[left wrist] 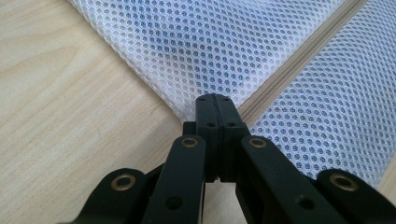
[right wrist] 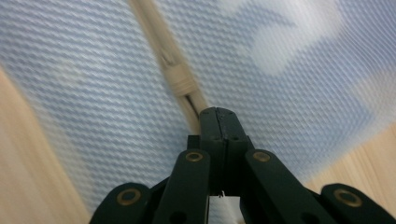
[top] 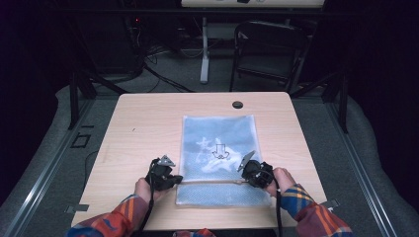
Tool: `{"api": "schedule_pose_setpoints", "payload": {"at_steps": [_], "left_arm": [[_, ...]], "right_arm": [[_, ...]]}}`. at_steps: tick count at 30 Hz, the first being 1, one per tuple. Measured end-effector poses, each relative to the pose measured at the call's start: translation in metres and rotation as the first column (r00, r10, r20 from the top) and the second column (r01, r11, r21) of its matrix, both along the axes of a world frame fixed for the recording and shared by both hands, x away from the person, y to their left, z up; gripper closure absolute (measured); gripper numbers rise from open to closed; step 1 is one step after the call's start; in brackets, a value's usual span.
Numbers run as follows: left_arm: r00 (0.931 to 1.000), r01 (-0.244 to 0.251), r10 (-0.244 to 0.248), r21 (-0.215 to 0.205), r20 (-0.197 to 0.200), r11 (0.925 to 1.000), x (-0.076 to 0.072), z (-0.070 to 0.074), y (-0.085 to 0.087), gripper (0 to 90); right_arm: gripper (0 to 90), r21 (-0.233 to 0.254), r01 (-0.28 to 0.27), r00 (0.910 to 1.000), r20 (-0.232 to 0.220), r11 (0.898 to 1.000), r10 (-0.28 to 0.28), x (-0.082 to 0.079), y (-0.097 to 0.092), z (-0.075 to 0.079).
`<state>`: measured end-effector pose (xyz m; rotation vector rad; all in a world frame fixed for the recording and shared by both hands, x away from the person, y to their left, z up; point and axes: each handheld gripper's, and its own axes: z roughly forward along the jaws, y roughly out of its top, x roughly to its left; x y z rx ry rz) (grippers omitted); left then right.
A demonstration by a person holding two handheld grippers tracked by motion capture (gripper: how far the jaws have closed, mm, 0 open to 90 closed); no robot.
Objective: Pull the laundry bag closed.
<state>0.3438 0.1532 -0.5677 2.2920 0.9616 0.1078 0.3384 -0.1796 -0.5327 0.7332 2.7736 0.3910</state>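
**Mesh bag with zip, held at both ends of the zip line**

Item: white mesh bag (top: 219,158), flat on a pale wood-grain table (top: 143,133), lying lengthwise away from the person, nearer the table's right half. A beige zip (top: 210,181) crosses it near the person's edge. Contents show through the mesh as pale blue with white shapes and a dark arrow-like mark; what they are cannot be made out.

Left gripper (top: 174,179): jaws pressed together at the bag's left edge, at the end of the zip (left wrist: 289,70). In the left gripper view the tips (left wrist: 214,103) sit on the mesh corner (left wrist: 187,56); whether fabric is pinched between them is hidden by the jaws themselves.

Right gripper (top: 245,177): jaws closed, near the bag's right edge on the zip line. In the right gripper view the tips (right wrist: 218,115) meet just behind the beige slider (right wrist: 180,83); the pull tab seems caught between them, but the picture is blurred and the contact is hard to confirm.

Person: both forearms in plaid sleeves (top: 306,210), cut off at the bottom edge.

Surface: table has a round cable hole (top: 237,104) near its far edge.

Room: dim; grey floor, a dark folding chair (top: 269,49) and a white stand leg (top: 204,49) beyond the table, cables on the floor; far details are lost in darkness.
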Motion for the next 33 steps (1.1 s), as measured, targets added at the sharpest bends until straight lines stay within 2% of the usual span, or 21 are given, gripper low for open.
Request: {"api": "schedule_pose_setpoints", "payload": {"at_steps": [1,2,3,4,6,7,8,13,14,15,20,27,30,33], "left_arm": [[1.0000,0.000,0.000,0.001,0.000,1.0000,0.000,0.000,0.000,90.0],[1.0000,-0.001,0.001,0.001,-0.002,1.0000,0.000,0.000,0.000,90.0],[1.0000,-0.002,0.002,-0.001,-0.003,1.0000,0.000,0.000,0.000,90.0],[1.0000,-0.003,0.003,0.000,-0.003,1.0000,0.000,0.000,0.000,90.0],[1.0000,0.003,-0.003,0.004,-0.005,1.0000,0.000,0.001,0.000,90.0],[1.0000,-0.003,0.003,0.002,-0.002,1.0000,0.000,0.000,-0.001,90.0],[1.0000,-0.004,0.004,0.001,-0.002,1.0000,0.000,0.000,-0.001,90.0],[1.0000,-0.002,0.002,0.002,0.001,1.0000,0.000,0.000,0.000,90.0],[1.0000,-0.001,0.001,0.001,0.001,1.0000,0.000,0.000,0.000,90.0],[1.0000,-0.001,0.001,0.002,0.001,1.0000,0.000,0.000,0.000,90.0],[1.0000,0.000,0.000,0.000,0.000,1.0000,0.000,0.000,0.000,90.0],[1.0000,-0.002,0.002,-0.002,-0.001,1.0000,0.000,0.000,-0.001,90.0],[1.0000,-0.002,0.002,-0.003,-0.003,1.0000,0.000,0.000,0.000,90.0],[1.0000,-0.001,0.001,0.000,-0.001,1.0000,0.000,0.000,-0.001,90.0]], "right_arm": [[90.0,0.017,0.017,0.9998,-0.006,1.000,-0.017,0.001,-0.006,-0.001],[90.0,0.011,0.022,0.9997,-0.010,1.000,-0.022,0.002,-0.010,-0.001],[89.5,0.034,0.039,0.9992,-0.010,0.999,-0.038,0.001,-0.013,-0.002],[84.6,0.048,0.039,0.9992,-0.013,0.998,-0.038,0.001,-0.014,-0.002],[78.2,0.092,0.007,0.9999,-0.008,0.996,-0.006,-0.001,-0.011,0.001],[76.8,0.099,-0.001,1.0000,0.000,0.995,0.001,-0.003,-0.007,0.002],[73.2,0.094,-0.051,0.9987,0.003,0.994,0.051,-0.004,0.003,0.003],[69.4,0.094,-0.084,0.9964,0.003,0.992,0.084,-0.005,0.019,-0.005],[69.9,0.077,-0.088,0.9961,0.000,0.993,0.089,-0.003,0.021,-0.006],[73.0,0.082,-0.085,0.9964,-0.004,0.993,0.085,0.000,0.023,-0.009],[75.3,0.073,-0.099,0.9948,-0.016,0.992,0.100,0.001,0.026,-0.012],[81.3,0.055,-0.106,0.9944,0.001,0.993,0.106,-0.002,0.030,-0.015],[81.8,0.030,-0.115,0.9932,0.016,0.993,0.115,-0.004,0.031,-0.014],[82.0,0.039,-0.110,0.9939,0.016,0.993,0.109,-0.005,0.030,-0.013]]}}
